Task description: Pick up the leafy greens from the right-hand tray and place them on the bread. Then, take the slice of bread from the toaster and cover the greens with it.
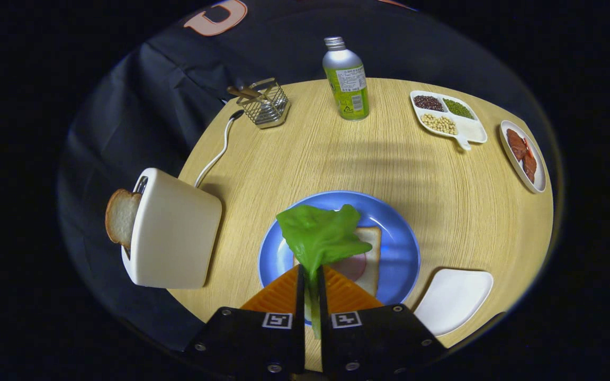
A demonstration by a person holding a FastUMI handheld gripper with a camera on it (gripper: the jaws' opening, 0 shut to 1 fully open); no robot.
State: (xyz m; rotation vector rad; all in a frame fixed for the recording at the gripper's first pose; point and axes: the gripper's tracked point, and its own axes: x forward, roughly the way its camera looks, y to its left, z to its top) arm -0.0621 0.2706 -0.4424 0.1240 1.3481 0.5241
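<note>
My gripper (pixel 310 275) is shut on the stem of the leafy greens (pixel 322 235), a bright green leaf that hangs just ahead of the fingers. Under it a blue plate (pixel 397 241) holds a slice of bread (pixel 371 254) with a pink round of ham (pixel 351 266) on it; the leaf hides much of the bread. To the left stands a cream toaster (pixel 175 233), with a second bread slice (pixel 121 216) sticking out of its slot. The white right-hand tray (pixel 453 299) lies bare beside the plate.
A green bottle (pixel 346 79) stands at the table's far side, with a wire basket (pixel 266 103) left of it. A divided dish of beans (pixel 445 115) and a dish of red meat slices (pixel 523 153) sit far right. The toaster's white cord (pixel 219 151) runs back across the table.
</note>
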